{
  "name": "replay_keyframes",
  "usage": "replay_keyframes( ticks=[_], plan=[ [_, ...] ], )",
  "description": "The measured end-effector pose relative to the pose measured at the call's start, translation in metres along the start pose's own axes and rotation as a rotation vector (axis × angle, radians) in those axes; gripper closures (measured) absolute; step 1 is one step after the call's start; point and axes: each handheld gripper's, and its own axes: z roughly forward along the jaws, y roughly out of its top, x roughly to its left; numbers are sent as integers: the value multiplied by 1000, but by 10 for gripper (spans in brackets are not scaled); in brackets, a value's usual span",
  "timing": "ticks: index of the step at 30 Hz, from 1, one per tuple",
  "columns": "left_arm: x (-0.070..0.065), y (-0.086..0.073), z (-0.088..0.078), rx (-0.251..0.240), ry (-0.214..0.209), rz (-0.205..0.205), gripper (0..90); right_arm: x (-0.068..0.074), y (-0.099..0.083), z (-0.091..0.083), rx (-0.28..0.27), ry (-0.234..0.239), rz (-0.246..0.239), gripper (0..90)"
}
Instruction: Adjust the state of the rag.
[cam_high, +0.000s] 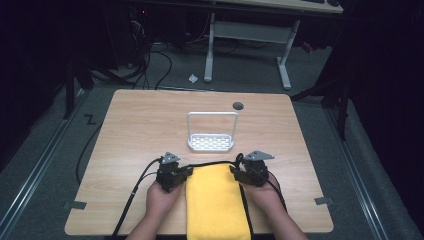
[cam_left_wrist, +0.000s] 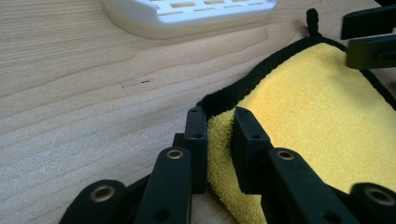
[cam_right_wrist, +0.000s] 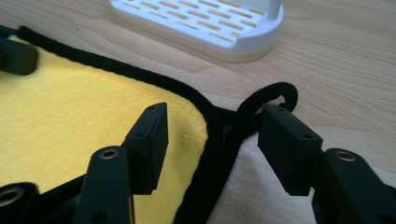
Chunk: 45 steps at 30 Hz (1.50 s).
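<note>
- High view: a yellow cloth (cam_high: 216, 202) with black trim lies on the wooden counter (cam_high: 140, 125), reaching from mid-counter to the near edge and draping over it
- Left tool (cam_high: 189, 171) sits at the cloth's far left corner, right tool (cam_high: 234, 170) at its far right corner, a hand behind each
- A white rack (cam_high: 211, 142) with a tall loop handle stands just beyond the cloth, toward the middle of the counter
- Left gripper view: the left tool (cam_left_wrist: 219, 135) is pinching the cloth's (cam_left_wrist: 308, 112) corner, yellow pile bunched between the pads; the rack's base (cam_left_wrist: 187, 16) is beyond
- Right gripper view: the right tool (cam_right_wrist: 219, 133) is spread wide, pads pressing nothing; the cloth's (cam_right_wrist: 70, 107) black edge and hanging loop (cam_right_wrist: 268, 95) lie between its jaws
</note>
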Motion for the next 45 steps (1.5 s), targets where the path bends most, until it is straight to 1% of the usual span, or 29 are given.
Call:
replay_keyframes(
  ticks=[1,4,5,6,8,9,10,13,16,19,21,26,31,32,34,35,36,38,42,43,45],
  plan=[
    [0,0,0,0,-1,-1,772,-1,1,4,14,5,9,404],
    [0,0,0,0,1,0,772,0,1,11,39,-7,20,343],
    [0,0,0,0,1,0,771,1,0,12,46,-1,31,340],
    [0,0,0,0,1,0,771,2,-1,12,41,-6,25,349],
    [0,0,0,-1,1,0,772,6,-3,10,38,-2,8,410],
    [0,0,0,-1,1,0,772,9,-5,10,34,-8,-18,433],
    [0,0,0,-1,1,0,772,11,-6,9,32,-6,-22,467],
    [0,0,0,-1,-1,-5,772,11,-8,8,19,11,-19,543],
    [0,0,0,-1,-1,-5,772,11,-8,6,22,30,-14,642],
    [0,-1,-1,-3,-2,-7,772,12,-9,6,14,59,-14,739],
    [0,-1,-1,-3,-7,-12,771,13,-10,6,14,68,-20,775],
    [1,-2,-2,-2,-13,-22,770,17,-10,5,-3,56,-53,801],
    [3,-3,-4,-6,-38,-32,802,21,-10,-1,-28,54,-90,806],
    [3,-2,-5,-9,-41,-30,812,22,-11,-2,-30,56,-89,806],
    [0,-3,-6,-19,-31,-6,833,21,-11,-3,-44,63,-94,806],
    [-1,-3,-6,-25,-26,5,835,21,-11,-4,-50,75,-93,806],
    [-2,-3,-7,-32,-27,8,837,21,-11,-5,-56,78,-86,807],
    [-1,-4,-8,-39,-34,4,839,20,-11,-5,-64,80,-88,808],
    [-1,-3,-12,-71,-48,-6,839,21,-10,-7,-78,80,-82,808],
    [-2,-3,-13,-79,-51,-5,839,21,-9,-8,-85,84,-89,808],
    [-4,-2,-16,-99,-46,5,839,21,-9,-10,-94,84,-87,809]
  ],
)
